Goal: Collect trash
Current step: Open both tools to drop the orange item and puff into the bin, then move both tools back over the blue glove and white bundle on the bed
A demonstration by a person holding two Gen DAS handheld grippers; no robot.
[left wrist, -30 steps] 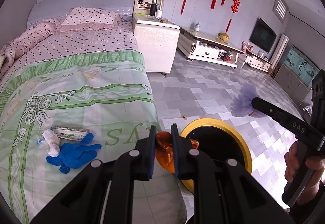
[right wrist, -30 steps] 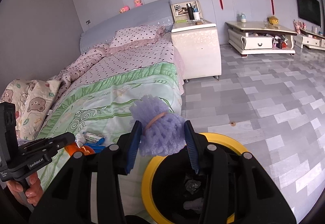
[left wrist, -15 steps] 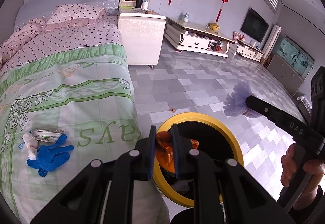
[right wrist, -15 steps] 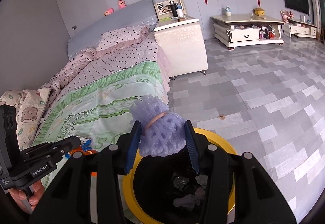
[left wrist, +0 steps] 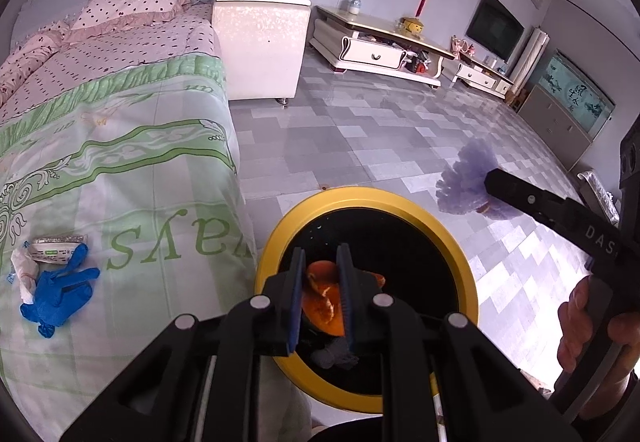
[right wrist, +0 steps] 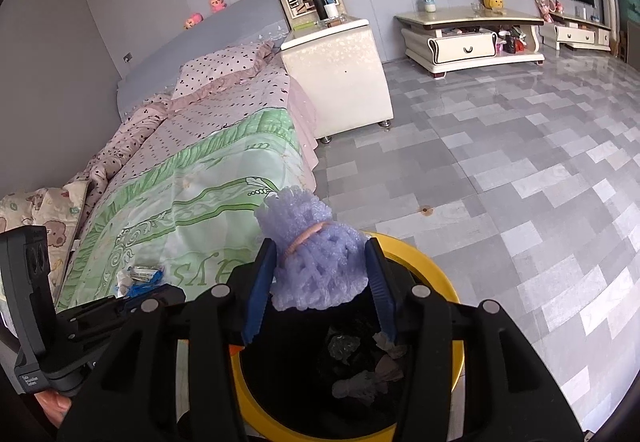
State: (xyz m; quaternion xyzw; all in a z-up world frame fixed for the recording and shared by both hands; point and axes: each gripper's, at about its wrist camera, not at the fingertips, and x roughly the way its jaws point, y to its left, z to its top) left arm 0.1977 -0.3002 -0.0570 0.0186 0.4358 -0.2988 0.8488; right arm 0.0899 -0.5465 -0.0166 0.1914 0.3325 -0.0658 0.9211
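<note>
My left gripper (left wrist: pixel 321 262) is shut on an orange peel (left wrist: pixel 322 302) and holds it over the open mouth of a black bin with a yellow rim (left wrist: pixel 460 242). My right gripper (right wrist: pixel 320 254) is shut on a purple foam net (right wrist: pixel 316 266) tied with a rubber band, above the same bin's rim (right wrist: pixel 440 282). The net also shows in the left wrist view (left wrist: pixel 468 181). Crumpled trash (right wrist: pixel 360 374) lies inside the bin. On the bed lie a blue glove (left wrist: pixel 56 290), a white wrapper (left wrist: pixel 56 244) and a crumpled tissue (left wrist: pixel 22 270).
The bed with a green and white quilt (left wrist: pixel 120 161) is to the left of the bin. A white nightstand (left wrist: pixel 260 45) stands beyond it. A low TV cabinet (left wrist: pixel 380 49) lines the far wall. Grey tiled floor (left wrist: pixel 360 129) spreads to the right.
Both grippers have moved forward over the bin's mouth with their loads still held. The bed items have slid leftward in the left wrist view.
</note>
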